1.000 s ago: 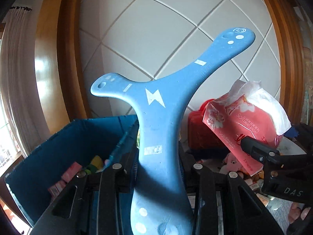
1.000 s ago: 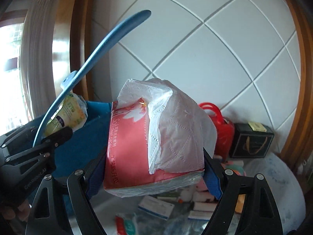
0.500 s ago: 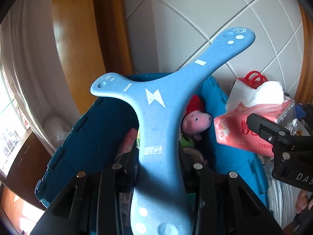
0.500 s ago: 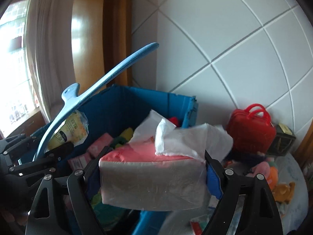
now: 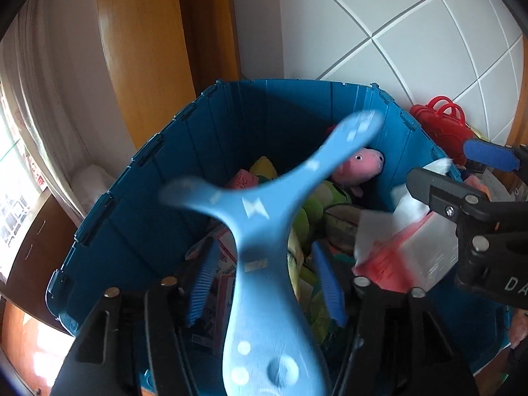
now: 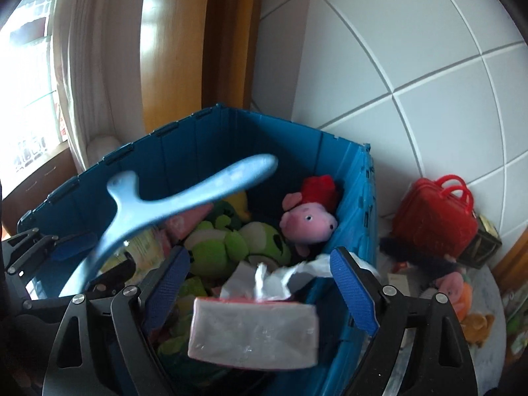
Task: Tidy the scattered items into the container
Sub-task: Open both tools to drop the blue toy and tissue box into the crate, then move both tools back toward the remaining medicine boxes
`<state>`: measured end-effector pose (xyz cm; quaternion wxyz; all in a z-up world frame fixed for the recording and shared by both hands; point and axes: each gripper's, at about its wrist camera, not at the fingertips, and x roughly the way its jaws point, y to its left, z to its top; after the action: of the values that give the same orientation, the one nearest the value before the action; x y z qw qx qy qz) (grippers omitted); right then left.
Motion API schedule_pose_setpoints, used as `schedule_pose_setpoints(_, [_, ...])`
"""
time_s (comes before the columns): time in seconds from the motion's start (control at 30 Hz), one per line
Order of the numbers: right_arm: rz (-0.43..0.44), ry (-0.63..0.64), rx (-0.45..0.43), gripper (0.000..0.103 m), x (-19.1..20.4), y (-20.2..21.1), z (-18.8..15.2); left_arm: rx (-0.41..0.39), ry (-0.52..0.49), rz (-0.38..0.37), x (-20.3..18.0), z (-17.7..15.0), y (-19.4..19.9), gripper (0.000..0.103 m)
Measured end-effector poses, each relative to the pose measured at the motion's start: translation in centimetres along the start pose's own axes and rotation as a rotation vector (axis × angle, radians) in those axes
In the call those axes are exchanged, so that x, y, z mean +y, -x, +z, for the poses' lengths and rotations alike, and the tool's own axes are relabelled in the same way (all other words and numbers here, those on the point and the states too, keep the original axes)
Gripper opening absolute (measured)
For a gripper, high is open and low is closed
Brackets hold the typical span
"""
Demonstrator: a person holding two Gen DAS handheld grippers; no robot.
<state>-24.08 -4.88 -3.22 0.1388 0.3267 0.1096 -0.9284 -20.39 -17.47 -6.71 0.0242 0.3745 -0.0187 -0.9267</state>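
boomerang [image 5: 260,217] between opening left tool [image 5: 264,283] pads, untouched | over bin [image 5: 138,204]

White tiled wall [image 6: 412,66] behind, grey grout lines running diagonal. Left of it a wooden column [image 5: 145,49], glossy orange-brown, with a darker wood strip [image 6: 231,33] along its edge. White curtain [image 6: 89,66] hangs further left beside a bright window [image 6: 23,76]; daylight comes in strong from that side. Dark wooden cabinet [image 5: 29,247] sits low under the window.
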Motion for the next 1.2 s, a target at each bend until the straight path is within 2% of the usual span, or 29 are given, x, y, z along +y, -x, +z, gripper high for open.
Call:
schedule_pose_setpoints(0.1, [-0.007,0.006,0.01,0.102,0.4,0.2,-1.0,-0.002,-0.004,-0.012,-0.8,-0.7,1.0,0.076])
schedule_pose_setpoints(0.17, [-0.004,-0.004,0.006,0.102,0.2,0.8,-1.4,-0.004,-0.008,-0.018,-1.0,-1.0,1.5,0.077])
schedule_pose_setpoints(0.4, [0.009,-0.042,-0.028,0.102,-0.2,5.1,-3.4,-0.066,0.025,-0.033,0.3,-3.4,3.6,0.098])
schedule_pose_setpoints(0.57, [-0.002,-0.105,-0.098,0.102,-2.3,8.7,-6.0,-0.141,0.033,-0.039,-0.2,-4.8,5.9,0.1])
schedule_pose_setpoints(0.77, [-0.061,-0.24,-0.152,0.103,-6.5,12.3,-9.4,-0.168,0.024,-0.072,-1.5,-5.9,7.1,0.101])
schedule_pose_setpoints(0.87, [-0.104,-0.294,-0.158,0.103,-8.4,13.4,-11.2,-0.217,0.0,-0.094,-2.8,-5.9,8.1,0.101])
schedule_pose_setpoints(1.0, [-0.188,-0.351,-0.147,0.103,-11.1,14.9,-13.2,-0.28,-0.034,-0.177,-5.4,-5.4,9.7,0.101])
schedule_pose_setpoints(1.2, [-0.275,-0.434,-0.153,0.103,-15.9,17.2,-16.2,-0.333,-0.12,-0.286,-12.1,-4.4,11.2,0.101])
